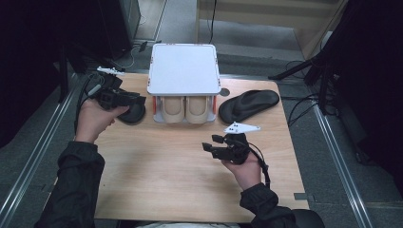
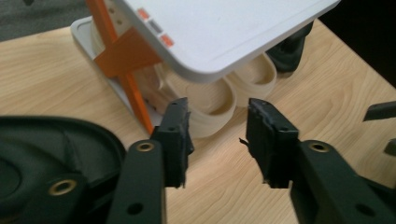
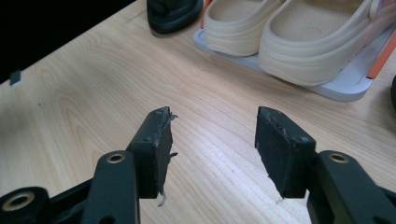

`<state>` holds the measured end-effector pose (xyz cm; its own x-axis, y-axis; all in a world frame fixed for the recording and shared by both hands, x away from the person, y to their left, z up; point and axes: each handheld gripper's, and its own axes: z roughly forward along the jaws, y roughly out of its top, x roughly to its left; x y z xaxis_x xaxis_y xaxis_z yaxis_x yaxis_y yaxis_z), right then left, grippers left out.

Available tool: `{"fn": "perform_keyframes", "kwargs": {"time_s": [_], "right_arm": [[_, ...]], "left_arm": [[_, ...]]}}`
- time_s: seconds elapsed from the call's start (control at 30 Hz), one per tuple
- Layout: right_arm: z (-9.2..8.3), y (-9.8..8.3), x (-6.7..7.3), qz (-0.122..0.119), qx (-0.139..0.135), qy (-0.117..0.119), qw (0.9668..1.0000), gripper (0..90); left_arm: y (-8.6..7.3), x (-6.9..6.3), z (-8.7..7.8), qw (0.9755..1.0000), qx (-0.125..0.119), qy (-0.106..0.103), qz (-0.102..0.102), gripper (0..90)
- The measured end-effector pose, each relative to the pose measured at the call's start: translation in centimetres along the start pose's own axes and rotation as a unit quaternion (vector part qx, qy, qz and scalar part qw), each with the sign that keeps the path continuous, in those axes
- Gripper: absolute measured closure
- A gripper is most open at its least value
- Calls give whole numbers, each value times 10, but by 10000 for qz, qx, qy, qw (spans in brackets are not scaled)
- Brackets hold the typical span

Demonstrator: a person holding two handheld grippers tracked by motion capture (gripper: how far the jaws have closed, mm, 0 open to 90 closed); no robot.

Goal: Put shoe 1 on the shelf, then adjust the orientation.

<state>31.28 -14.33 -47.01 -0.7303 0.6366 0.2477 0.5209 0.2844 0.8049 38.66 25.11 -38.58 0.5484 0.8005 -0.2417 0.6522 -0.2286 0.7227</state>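
Black sandals are what the work appears to concern: one sandal (image 1: pixel 249 104) is laid on the wooden table (image 1: pixel 157 175) to the right of the white two-tier shoe rack (image 1: pixel 184 69), its long axis slanted from near-left to far-right, while the other black sandal (image 1: pixel 133 114) is set just left of the rack. A pair of beige clogs (image 1: pixel 186 109) is stored on the rack's lower shelf, toes turned toward the person.

By the left gripper (image 1: pixel 135 99) the second sandal is overhung, and in the left gripper view the sandal (image 2: pixel 42 154) is seen low at the left, beside the jaws rather than between them. These jaws are held partly open with nothing clasped.

The right gripper (image 1: pixel 213 142) is held well short of the slanted sandal, which lies beyond it and to the right; its jaws are spread wide over bare wood.
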Motion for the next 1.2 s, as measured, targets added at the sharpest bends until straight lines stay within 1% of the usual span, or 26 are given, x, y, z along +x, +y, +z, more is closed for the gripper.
{"fn": "perform_keyframes", "kwargs": {"time_s": [0.03, 0.07, 0.13, 0.17, 0.2, 0.23, 0.3, 0.33, 0.37, 0.4, 0.43, 0.47, 0.53, 0.57, 0.6, 0.67, 0.7, 0.87, 0.9, 0.93, 0.97, 1.03, 1.07, 1.13, 1.2], "right_arm": [[-1, 0, 0, 25, -13, 18, 10000, 467], [-3, -1, 0, 59, -30, 24, 10000, 466], [-6, -4, 0, 116, -29, 39, 9999, 467], [-7, -5, 0, 142, -54, 39, 9999, 469], [-8, -6, -1, 165, -76, 41, 9998, 470], [-8, -6, -2, 194, -81, 61, 9998, 470], [-8, -5, -3, 196, -106, 47, 9997, 470], [-8, -5, -3, 199, -110, -25, 9997, 468], [-9, -5, -4, 130, -97, -109, 9998, 466], [-9, -5, -4, 98, -80, -143, 9998, 466], [-9, -5, -5, 93, -79, -138, 9998, 466], [-9, -5, -6, 118, -79, -130, 9998, 466], [-10, -5, -6, 188, -99, -90, 9997, 466], [-10, -5, -7, 254, -125, -17, 9996, 466], [-10, -5, -7, 278, -125, 9, 9995, 466], [-10, -5, -7, 265, -132, -10, 9996, 466], [-9, -6, -7, 266, -125, -10, 9996, 466], [-9, -6, -8, 249, -119, -44, 9996, 466], [-9, -6, -8, 272, -117, -37, 9996, 466], [-10, -6, -8, 311, -127, -10, 9994, 467], [-10, -6, -8, 366, -146, 14, 9992, 466], [-11, -6, -8, 387, -189, 12, 9991, 467], [-11, -6, -8, 371, -195, 3, 9991, 467], [-11, -6, -7, 371, -180, -14, 9991, 467], [-11, -6, -7, 372, -156, -32, 9992, 467]], "left_arm": [[-3, 2, -2, 10000, -18, 55, -14, 665], [-7, 3, -2, 9999, -58, 157, -19, 714], [-14, 7, -2, 9995, -41, 299, -86, 773], [-18, 10, -1, 9994, -62, 331, -127, 801], [-22, 12, -1, 9990, -89, 393, -181, 819], [-27, 15, 0, 9988, -94, 407, -253, 847], [-34, 19, 1, 9984, -60, 484, -272, 879], [-37, 20, 2, 9981, -68, 542, -274, 893], [-41, 21, 2, 9980, -74, 552, -282, 898], [-44, 23, 3, 9980, -60, 522, -349, 899], [-47, 24, 4, 9981, -13, 491, -374, 899], [-50, 26, 5, 9980, 41, 507, -378, 899], [-57, 30, 8, 9976, 91, 567, -390, 899], [-60, 33, 9, 9973, 121, 608, -394, 899], [-62, 36, 11, 9969, 161, 634, -427, 899], [-68, 42, 16, 9963, 163, 713, -451, 899], [-71, 45, 19, 9959, 215, 744, -468, 899], [-79, 57, 32, 9953, 286, 788, -489, 899], [-80, 59, 35, 9952, 323, 787, -486, 899], [-81, 61, 38, 9953, 361, 785, -435, 899], [-82, 63, 40, 9955, 350, 768, -426, 899], [-83, 67, 45, 9957, 310, 710, -516, 899], [-84, 70, 47, 9953, 337, 754, -511, 899], [-85, 76, 52, 9944, 402, 779, -590, 899], [-87, 80, 55, 9938, 433, 815, -623, 899]]}}
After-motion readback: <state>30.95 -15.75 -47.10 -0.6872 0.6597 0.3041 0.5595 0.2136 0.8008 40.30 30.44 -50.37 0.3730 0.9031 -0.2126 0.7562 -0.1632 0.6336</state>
